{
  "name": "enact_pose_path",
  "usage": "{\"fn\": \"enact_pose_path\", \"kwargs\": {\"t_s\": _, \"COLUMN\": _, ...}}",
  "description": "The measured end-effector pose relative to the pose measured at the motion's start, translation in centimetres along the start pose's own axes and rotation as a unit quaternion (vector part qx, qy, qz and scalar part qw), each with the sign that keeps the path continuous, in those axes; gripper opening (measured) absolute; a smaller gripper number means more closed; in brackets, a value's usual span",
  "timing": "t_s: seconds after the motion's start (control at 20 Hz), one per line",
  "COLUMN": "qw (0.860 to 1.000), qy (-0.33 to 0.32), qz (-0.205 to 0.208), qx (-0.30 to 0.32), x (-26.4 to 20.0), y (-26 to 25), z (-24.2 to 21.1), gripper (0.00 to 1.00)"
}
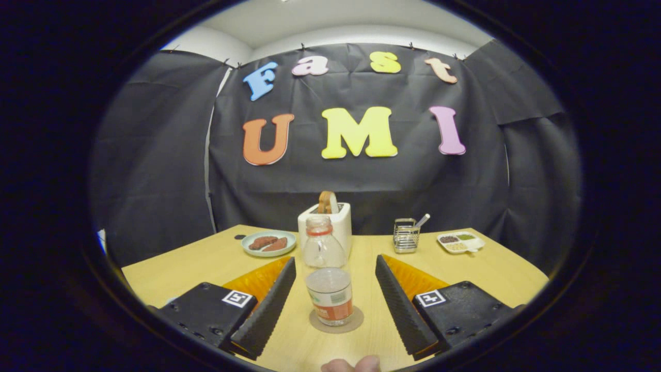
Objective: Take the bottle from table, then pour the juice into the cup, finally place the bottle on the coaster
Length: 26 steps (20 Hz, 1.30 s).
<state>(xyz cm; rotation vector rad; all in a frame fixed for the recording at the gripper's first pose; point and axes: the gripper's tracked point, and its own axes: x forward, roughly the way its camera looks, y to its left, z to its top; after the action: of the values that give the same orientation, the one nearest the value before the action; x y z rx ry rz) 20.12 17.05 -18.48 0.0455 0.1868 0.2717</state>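
A clear plastic bottle (328, 279) with a red neck ring and an orange-and-white label stands upright on a round brown coaster (336, 324) on the wooden table (170, 268). Its mouth has no cap. My gripper (335, 262) is open. Its two black ribbed fingers (268, 305) stand wide apart on either side of the bottle and do not touch it. The bottle sits between the fingers, near their middle.
Beyond the bottle stands a white toaster (330, 219) with bread in it. A plate of sausages (268, 243) lies to its left. A wire basket (406, 235) and a small divided tray (460, 242) are at the back right. A person's fingertips (351, 365) show close below the coaster.
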Motion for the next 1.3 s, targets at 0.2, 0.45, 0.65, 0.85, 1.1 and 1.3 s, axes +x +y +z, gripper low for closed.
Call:
{"fn": "enact_pose_path", "kwargs": {"t_s": 0.2, "qw": 0.999, "qy": -0.045, "qz": -0.018, "qx": -0.019, "x": -5.6, "y": -0.1, "z": 4.9, "gripper": 0.99}}
{"fn": "enact_pose_path", "kwargs": {"t_s": 0.45, "qw": 0.992, "qy": -0.092, "qz": -0.076, "qx": -0.038, "x": -14.2, "y": -2.4, "z": 11.1, "gripper": 0.99}}
{"fn": "enact_pose_path", "kwargs": {"t_s": 0.65, "qw": 0.988, "qy": -0.111, "qz": -0.096, "qx": -0.039, "x": -20.2, "y": -2.9, "z": 13.5, "gripper": 0.99}}
{"fn": "enact_pose_path", "kwargs": {"t_s": 0.85, "qw": 0.987, "qy": -0.113, "qz": -0.100, "qx": -0.050, "x": -24.2, "y": -3.1, "z": 14.5, "gripper": 0.99}}
{"fn": "enact_pose_path", "kwargs": {"t_s": 1.1, "qw": 0.989, "qy": -0.111, "qz": -0.099, "qx": -0.024, "x": -26.5, "y": -3.9, "z": 15.0, "gripper": 0.99}}
{"fn": "enact_pose_path", "kwargs": {"t_s": 1.3, "qw": 0.988, "qy": -0.107, "qz": -0.109, "qx": -0.034, "x": -27.3, "y": -3.3, "z": 14.1, "gripper": 0.99}}
